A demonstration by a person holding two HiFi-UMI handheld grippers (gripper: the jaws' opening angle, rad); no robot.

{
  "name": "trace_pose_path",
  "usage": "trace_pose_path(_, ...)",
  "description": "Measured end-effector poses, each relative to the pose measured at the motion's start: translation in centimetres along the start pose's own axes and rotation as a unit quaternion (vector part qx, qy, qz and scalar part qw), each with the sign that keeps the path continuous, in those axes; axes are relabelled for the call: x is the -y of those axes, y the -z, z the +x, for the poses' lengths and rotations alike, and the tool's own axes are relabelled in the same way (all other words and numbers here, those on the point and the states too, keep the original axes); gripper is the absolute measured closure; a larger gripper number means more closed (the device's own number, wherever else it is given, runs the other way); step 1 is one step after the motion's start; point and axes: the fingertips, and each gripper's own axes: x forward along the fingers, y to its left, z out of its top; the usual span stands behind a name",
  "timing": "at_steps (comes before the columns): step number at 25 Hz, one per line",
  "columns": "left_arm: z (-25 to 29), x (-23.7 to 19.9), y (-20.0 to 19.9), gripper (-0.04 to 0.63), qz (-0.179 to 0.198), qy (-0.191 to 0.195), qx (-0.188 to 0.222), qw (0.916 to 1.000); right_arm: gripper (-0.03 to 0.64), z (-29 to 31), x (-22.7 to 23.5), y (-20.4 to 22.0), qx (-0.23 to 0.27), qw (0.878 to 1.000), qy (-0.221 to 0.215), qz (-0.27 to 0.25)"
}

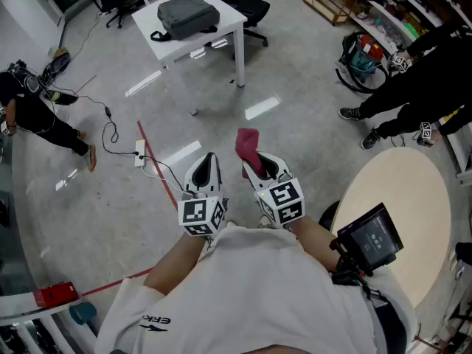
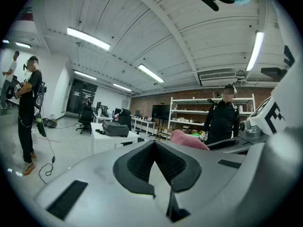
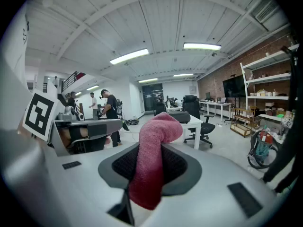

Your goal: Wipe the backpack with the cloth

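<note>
A grey backpack [image 1: 187, 15] lies flat on a white table [image 1: 221, 32] far ahead across the floor; it also shows small in the left gripper view as the backpack [image 2: 115, 129]. My right gripper [image 1: 259, 167] is shut on a pink-red cloth [image 1: 248, 147], which sticks up past the jaws and hangs folded between them as the cloth [image 3: 150, 162]. My left gripper [image 1: 204, 169] is held beside it, jaws closed together with nothing between them. Both grippers are close to my body, well short of the table.
Black office chairs [image 1: 247, 6] stand behind the white table. A cable and power strip [image 1: 139, 153] lie on the floor along a red tape line [image 1: 158, 172]. A round beige table [image 1: 398, 220] with a tablet [image 1: 371, 237] is at my right. People stand at left [image 1: 37, 113] and right [image 1: 420, 94].
</note>
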Motion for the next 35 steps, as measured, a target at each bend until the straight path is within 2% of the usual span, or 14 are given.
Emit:
trace_pose_path(18,0.1,-1.8,-0.2,0.592,-0.012,-0.002,-0.003,0.9999,0.497,1.0,-1.0,-1.0,0.013,1.0,0.0,0.015)
trace_pose_path(26,-0.3,-4.9,0.6,0.592,-0.033,0.003,-0.01,0.9994,0.497,3.0,-2.6,-0.9,0.008,1.0,0.013,0.019)
trace_pose_path(35,-0.8,-8.2,1.2,0.592,-0.019,0.009,-0.019,0.9996,0.497,4.9,-4.0,-1.4,0.007,0.999,0.039,0.006)
